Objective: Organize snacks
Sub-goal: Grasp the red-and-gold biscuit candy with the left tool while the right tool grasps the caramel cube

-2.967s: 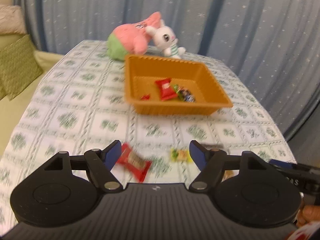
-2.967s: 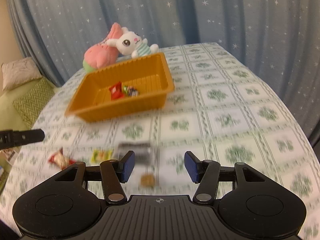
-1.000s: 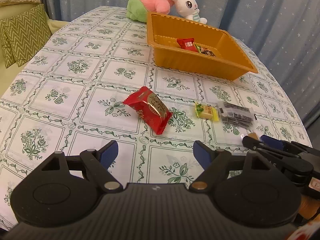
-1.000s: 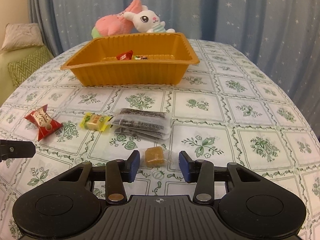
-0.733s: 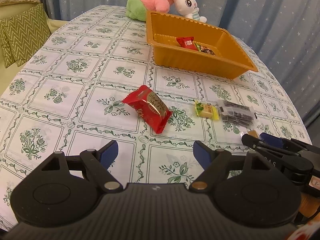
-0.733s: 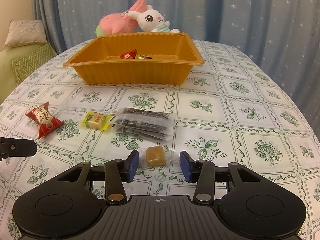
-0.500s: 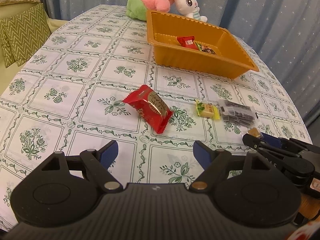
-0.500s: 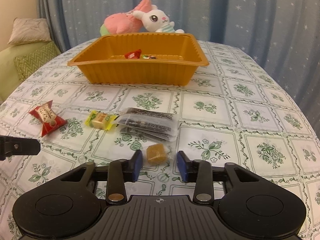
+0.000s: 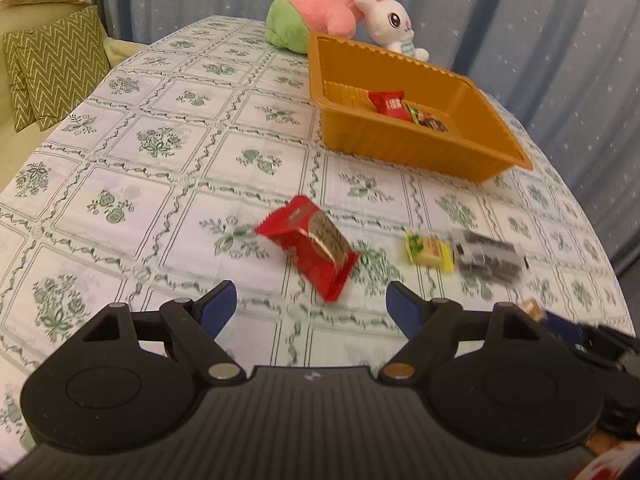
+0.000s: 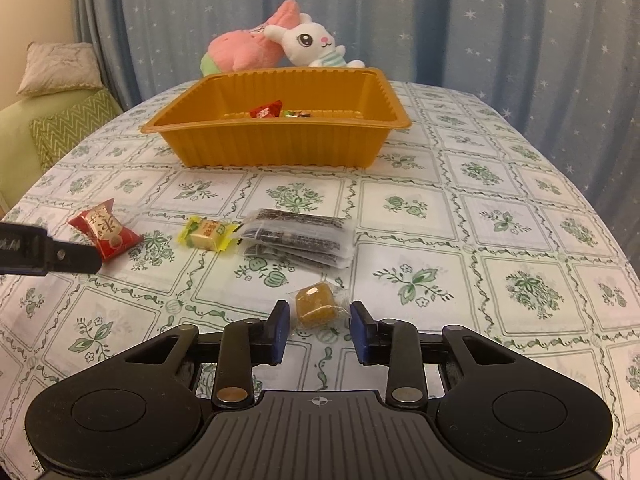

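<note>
One orange tray (image 10: pixel 280 144) sits far down my table, and I use it as my landmark. Inside it I see a red packet (image 10: pixel 266 110) and a small green-wrapped sweet (image 10: pixel 296 113) beside it; in the left wrist view a dark wrapper (image 9: pixel 432 123) lies next to them, though I cannot read it.

My right gripper (image 10: pixel 319 330) has just been closing its jaws around a clear-wrapped caramel cube (image 10: pixel 315 305), on my side of the tray. The blue pads stand narrow on either side of the cube, but I see a gap at each pad, so I count them as not yet pressing. My left gripper (image 9: pixel 310 308) stands wide and holds nothing; a red wrapped snack (image 9: pixel 310 246) lies on the cloth just beyond its tips.

Between the tray and my grippers lie a yellow wrapped candy (image 10: pixel 208 234) and a stack of clear packets with dark contents (image 10: pixel 300 242), touching each other.

The tablecloth (image 10: pixel 480 216) is white with green floral squares. Behind the tray rest a pink plush (image 10: pixel 248 50) and a white bunny plush (image 10: pixel 310 46), before a blue starred curtain (image 10: pixel 480 20). Left of the tray I see green zigzag cushions (image 9: pixel 56 68).
</note>
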Tool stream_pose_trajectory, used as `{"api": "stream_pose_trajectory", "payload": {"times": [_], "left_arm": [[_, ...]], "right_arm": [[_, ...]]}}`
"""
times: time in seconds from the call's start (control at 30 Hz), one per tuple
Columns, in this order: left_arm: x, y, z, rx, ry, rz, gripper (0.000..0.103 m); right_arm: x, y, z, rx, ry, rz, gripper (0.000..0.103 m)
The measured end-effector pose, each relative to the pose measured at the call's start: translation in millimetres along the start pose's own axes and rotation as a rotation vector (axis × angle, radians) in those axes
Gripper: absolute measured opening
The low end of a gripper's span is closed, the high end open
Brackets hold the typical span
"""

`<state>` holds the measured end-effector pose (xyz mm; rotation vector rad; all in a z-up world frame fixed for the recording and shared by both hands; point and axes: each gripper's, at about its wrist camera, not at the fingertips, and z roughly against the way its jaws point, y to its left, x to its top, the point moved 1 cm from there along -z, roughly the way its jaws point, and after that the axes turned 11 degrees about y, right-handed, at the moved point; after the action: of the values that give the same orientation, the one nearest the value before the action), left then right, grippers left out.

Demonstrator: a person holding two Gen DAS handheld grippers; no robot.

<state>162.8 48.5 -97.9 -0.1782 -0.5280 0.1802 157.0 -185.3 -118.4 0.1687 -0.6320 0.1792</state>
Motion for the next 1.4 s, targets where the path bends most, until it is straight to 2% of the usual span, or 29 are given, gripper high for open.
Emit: {"api": "stream_pose_trajectory", "payload": {"times": [0.07, 0.23, 0.4, 0.47, 0.53, 0.63, 0.77, 1.4], "left_arm": [[4, 0, -5, -0.012, -0.005, 0.017, 0.076], [15, -7, -15, -0.053, -0.021, 0.004, 0.054], [25, -14, -26, -0.064, -0.022, -0.032, 0.051], [29, -17, -30, -0.051, -0.019, -0.057, 0.046], [30, -18, -33, -0.033, -0.010, -0.079, 0.035], [30, -19, -35, 0.002, 0.002, -0.114, 0.024], [26, -22, -28, 0.020, 0.005, -0.154, 0.021], [19, -46, 12, -0.044, -0.011, -0.171, 0.021]], "right_arm": [[0, -1, 1, 0.001, -0.001, -0.006, 0.033], [2, -2, 2, 0.002, -0.001, -0.009, 0.033], [3, -3, 2, -0.002, -0.003, -0.013, 0.033], [3, -4, 2, -0.003, -0.002, -0.017, 0.033], [3, -5, 1, -0.004, -0.001, -0.021, 0.033], [4, -7, 2, -0.006, -0.004, -0.027, 0.033], [6, -8, 4, -0.003, -0.011, -0.037, 0.033], [23, 2, 31, 0.018, -0.078, -0.029, 0.033]]}}
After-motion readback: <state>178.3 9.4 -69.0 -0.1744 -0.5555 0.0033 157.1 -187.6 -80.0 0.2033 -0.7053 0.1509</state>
